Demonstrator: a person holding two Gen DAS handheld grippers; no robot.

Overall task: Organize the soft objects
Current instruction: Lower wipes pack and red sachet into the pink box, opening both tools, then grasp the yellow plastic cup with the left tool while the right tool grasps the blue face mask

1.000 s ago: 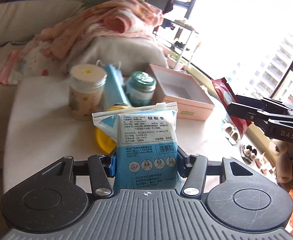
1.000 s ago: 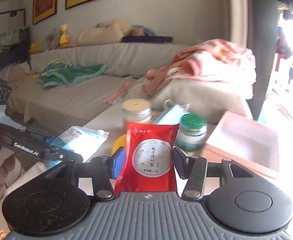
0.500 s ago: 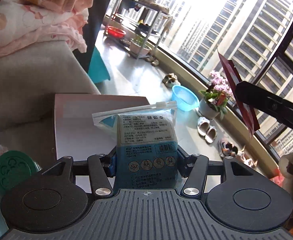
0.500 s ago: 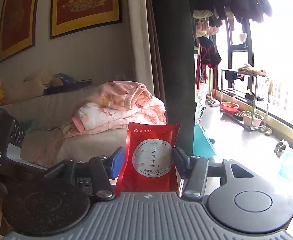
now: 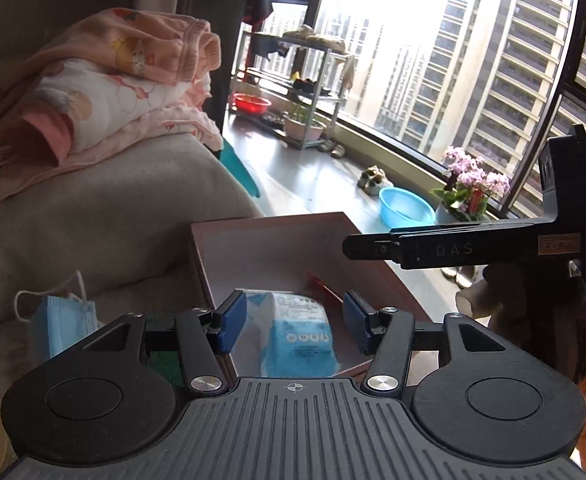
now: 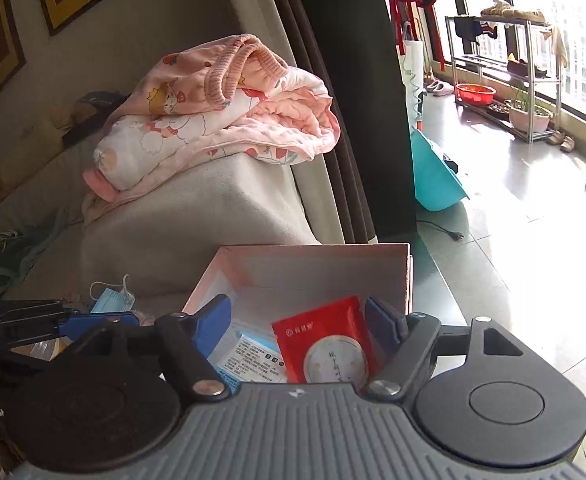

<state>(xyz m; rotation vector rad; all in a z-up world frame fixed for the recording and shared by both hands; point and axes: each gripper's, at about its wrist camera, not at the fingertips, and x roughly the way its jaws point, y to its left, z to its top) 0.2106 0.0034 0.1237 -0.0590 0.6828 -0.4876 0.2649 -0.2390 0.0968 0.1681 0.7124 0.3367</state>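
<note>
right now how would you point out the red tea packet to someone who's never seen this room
Start at the open pink box in front of the grey sofa. Two flat packets lie inside; the red tea packet is on the window side, beside the blue-and-white mask pack. It alone is red, with a pale round emblem.

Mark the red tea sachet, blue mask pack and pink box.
red tea sachet [image 6: 325, 344]: right wrist view, front face.
blue mask pack [image 5: 299, 334]: left wrist view, printed face.
pink box [image 6: 313, 268]: right wrist view, inner far wall.
</note>
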